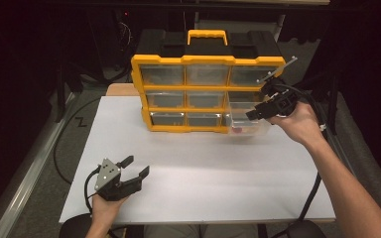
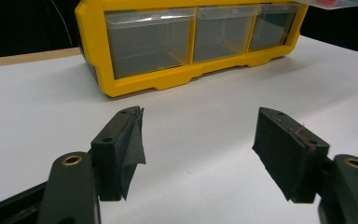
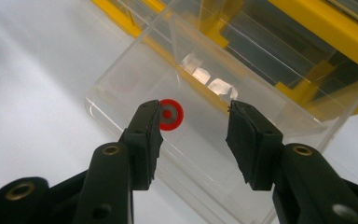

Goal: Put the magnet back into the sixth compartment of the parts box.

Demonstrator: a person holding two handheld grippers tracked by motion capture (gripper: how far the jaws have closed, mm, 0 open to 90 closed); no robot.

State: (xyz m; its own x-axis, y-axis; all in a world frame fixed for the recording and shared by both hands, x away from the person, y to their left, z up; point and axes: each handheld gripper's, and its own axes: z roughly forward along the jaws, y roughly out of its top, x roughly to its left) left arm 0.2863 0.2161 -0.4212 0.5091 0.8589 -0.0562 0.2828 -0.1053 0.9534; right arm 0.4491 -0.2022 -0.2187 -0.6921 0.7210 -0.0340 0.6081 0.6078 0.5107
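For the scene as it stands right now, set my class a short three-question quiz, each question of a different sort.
1. True or false: the right hand-held gripper has its jaws shut on the red ring.
2. Which drawer of the yellow organiser is pulled out? A) top left B) bottom right C) middle
3. Fill in: the left hand-held gripper is held over the white ____, jaws apart.

Key
1. False: the jaws stand apart above the clear drawer, and the ring lies inside it.
2. B.
3. Table.
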